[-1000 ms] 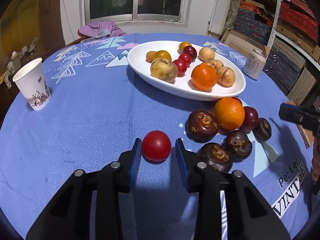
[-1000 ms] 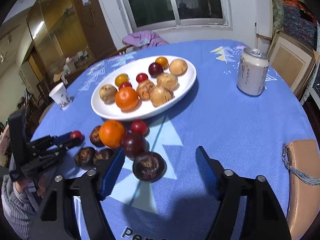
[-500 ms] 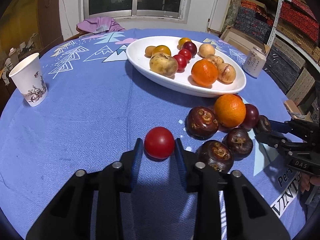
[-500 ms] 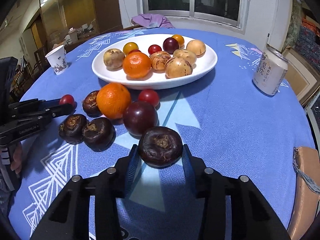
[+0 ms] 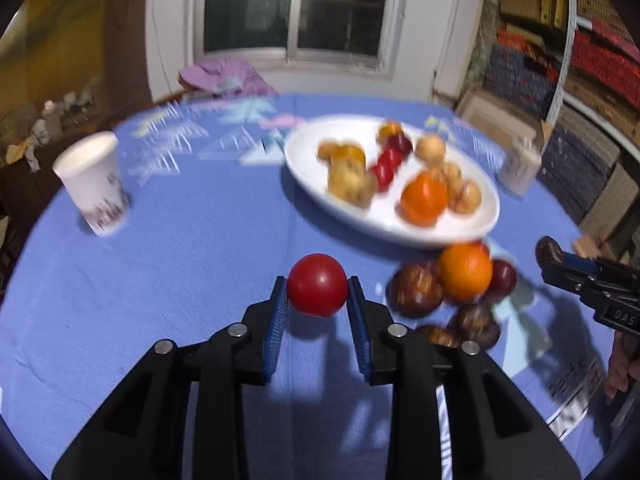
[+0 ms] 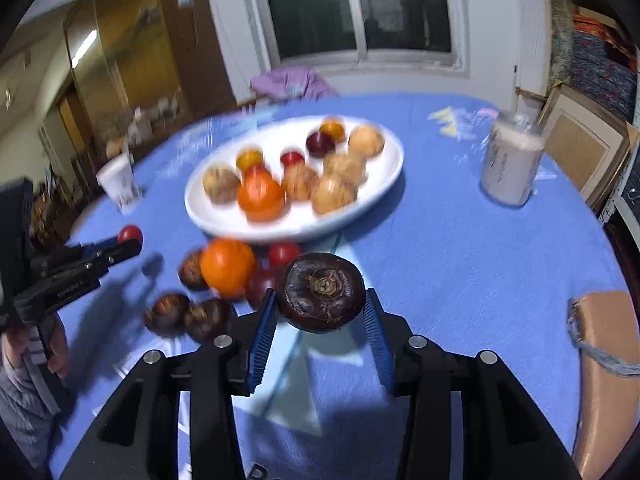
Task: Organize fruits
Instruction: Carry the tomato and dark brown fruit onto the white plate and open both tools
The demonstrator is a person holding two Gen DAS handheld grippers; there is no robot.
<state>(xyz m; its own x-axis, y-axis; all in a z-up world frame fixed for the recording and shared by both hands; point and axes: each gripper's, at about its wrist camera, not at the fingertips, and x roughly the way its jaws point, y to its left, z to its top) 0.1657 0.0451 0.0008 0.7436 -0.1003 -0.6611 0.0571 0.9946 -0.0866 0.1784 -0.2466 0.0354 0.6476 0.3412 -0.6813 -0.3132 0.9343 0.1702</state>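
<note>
Fingers [image 5: 279,312] around glossy round red tomato [image 5: 317,285]

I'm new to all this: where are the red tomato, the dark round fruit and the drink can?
red tomato [image 5: 317,285], left wrist view, its front
dark round fruit [image 6: 321,291], right wrist view, its top
drink can [image 6: 510,170], right wrist view, its side

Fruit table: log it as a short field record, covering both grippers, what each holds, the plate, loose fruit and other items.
left gripper: shut on red tomato, lifted off the cloth
right gripper: shut on dark mangosteen, lifted off the cloth
white plate: on the blue tablecloth, holds an orange, small red and yellow fruits, tan fruits
loose fruit: orange, more dark and red fruits clustered in front of the plate
other items: paper cup, drink can
image quality: motion blur
</note>
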